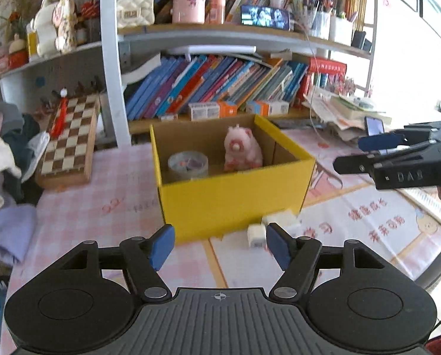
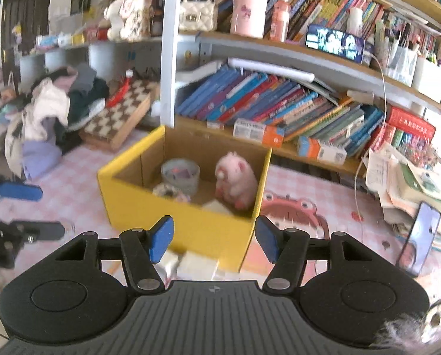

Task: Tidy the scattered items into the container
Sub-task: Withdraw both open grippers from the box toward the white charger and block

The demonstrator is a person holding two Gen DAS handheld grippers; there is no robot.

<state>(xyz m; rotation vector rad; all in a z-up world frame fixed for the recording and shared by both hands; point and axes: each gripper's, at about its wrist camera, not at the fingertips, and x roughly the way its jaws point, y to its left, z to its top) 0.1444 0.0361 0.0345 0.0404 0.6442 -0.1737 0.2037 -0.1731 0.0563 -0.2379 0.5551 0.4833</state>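
A yellow cardboard box (image 1: 235, 204) stands open on the pink checked table. Inside it sit a pink plush toy (image 1: 241, 148) and a clear round tub (image 1: 188, 164). Two small white blocks (image 1: 257, 233) lie on the table against the box's front right corner. My left gripper (image 1: 219, 247) is open just in front of the box, with nothing between its blue pads. My right gripper (image 1: 359, 153) comes in from the right at box height. In the right wrist view the right gripper (image 2: 213, 241) is open over the white blocks (image 2: 196, 263), before the box (image 2: 176, 224), plush (image 2: 235, 180) and tub (image 2: 180, 174).
A chessboard (image 1: 69, 145) and a heap of clothes (image 1: 1, 159) lie left of the box. Shelves of books (image 1: 214, 85) run behind it. On the right are a stack of papers (image 2: 410, 183) and a propped phone (image 2: 418, 236). The left gripper (image 2: 34, 211) shows at the left edge.
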